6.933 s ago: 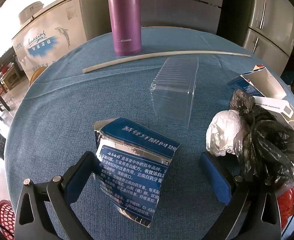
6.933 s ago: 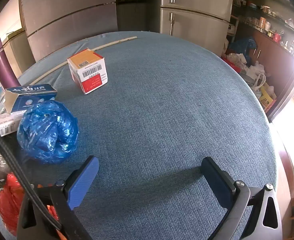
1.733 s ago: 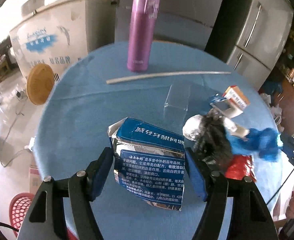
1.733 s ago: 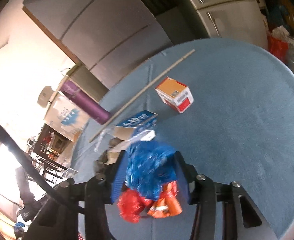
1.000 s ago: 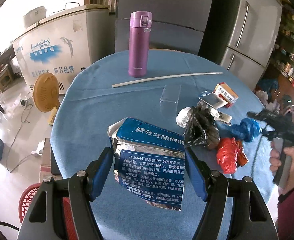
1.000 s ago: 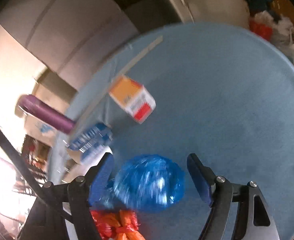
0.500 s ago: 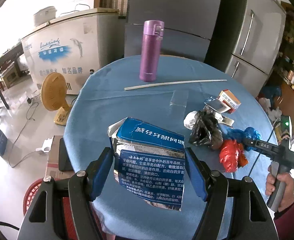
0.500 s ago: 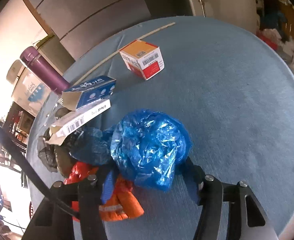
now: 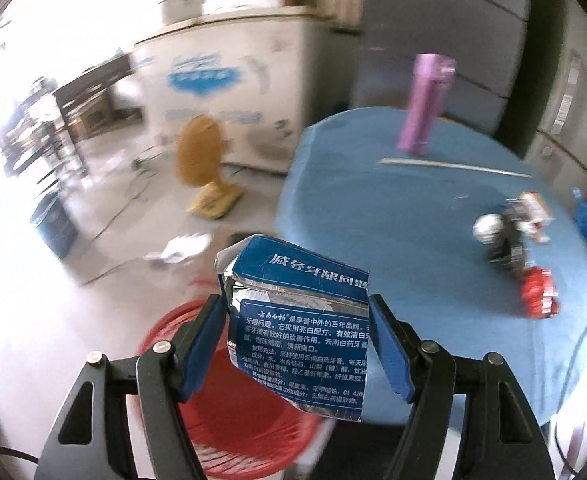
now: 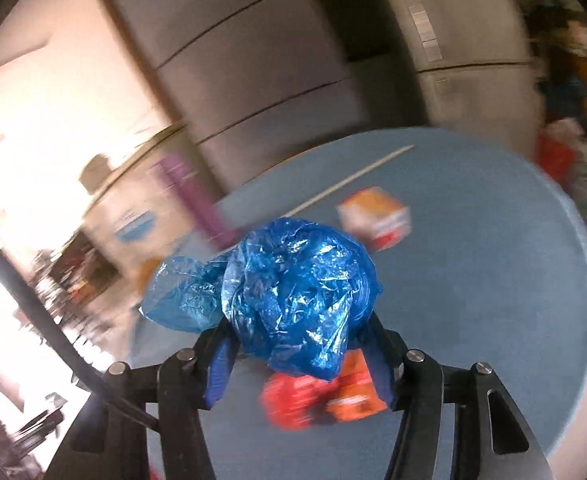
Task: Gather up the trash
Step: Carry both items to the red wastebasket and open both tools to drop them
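My left gripper (image 9: 293,304) is shut on a crumpled blue and silver carton (image 9: 301,320). It holds the carton off the table's left edge, above a red basket (image 9: 229,420) on the floor. My right gripper (image 10: 297,332) is shut on a crumpled blue plastic bag (image 10: 293,292), held up over the blue round table (image 10: 473,280). Below the bag a red-orange wrapper (image 10: 321,400) lies on the cloth. A black bag (image 9: 505,240) and the red wrapper (image 9: 539,292) lie on the table's right side in the left wrist view.
A purple flask (image 9: 425,108) stands at the table's far side behind a long pale stick (image 9: 453,166). An orange and white box (image 10: 377,216) lies past the blue bag. A yellow fan (image 9: 201,160) and a white chest freezer (image 9: 229,92) stand on the floor to the left.
The left gripper has swung left with the carton, from over the table to above the red basket. The right gripper closed on the blue bag and lifted it off the table.
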Demonstrator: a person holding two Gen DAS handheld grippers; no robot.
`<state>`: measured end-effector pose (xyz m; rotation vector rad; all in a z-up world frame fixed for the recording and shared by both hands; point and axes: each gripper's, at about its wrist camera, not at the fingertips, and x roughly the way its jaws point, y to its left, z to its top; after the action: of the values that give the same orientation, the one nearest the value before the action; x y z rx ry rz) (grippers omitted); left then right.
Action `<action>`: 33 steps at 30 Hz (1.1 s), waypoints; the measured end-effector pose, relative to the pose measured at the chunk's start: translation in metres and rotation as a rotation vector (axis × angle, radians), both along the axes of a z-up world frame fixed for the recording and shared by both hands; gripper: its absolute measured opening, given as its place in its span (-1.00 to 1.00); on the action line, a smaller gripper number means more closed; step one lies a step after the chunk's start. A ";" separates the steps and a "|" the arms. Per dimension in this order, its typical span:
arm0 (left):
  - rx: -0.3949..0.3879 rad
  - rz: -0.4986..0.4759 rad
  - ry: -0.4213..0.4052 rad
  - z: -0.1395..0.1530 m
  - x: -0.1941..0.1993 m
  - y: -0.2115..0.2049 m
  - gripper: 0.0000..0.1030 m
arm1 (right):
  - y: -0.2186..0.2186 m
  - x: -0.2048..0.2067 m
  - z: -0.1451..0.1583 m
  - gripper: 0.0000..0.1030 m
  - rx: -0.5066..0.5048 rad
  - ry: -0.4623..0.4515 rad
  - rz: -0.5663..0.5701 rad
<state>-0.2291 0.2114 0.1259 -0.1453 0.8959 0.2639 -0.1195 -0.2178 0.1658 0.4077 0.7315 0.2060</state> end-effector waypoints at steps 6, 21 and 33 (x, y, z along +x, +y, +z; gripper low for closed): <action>0.003 0.153 0.131 -0.039 -0.035 0.061 0.42 | 0.128 -0.001 -0.024 0.17 -0.007 0.096 0.350; -0.201 0.141 0.281 -0.115 -0.039 0.081 0.43 | 0.319 -0.003 -0.103 0.28 -0.006 0.400 0.785; -0.213 0.150 0.268 -0.113 -0.048 0.090 0.43 | 0.295 0.005 -0.095 0.42 0.145 0.354 0.735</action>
<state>-0.2769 0.3014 0.0133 -0.3824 1.1807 0.3326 -0.1142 0.0772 0.0705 0.2987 1.2023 0.8991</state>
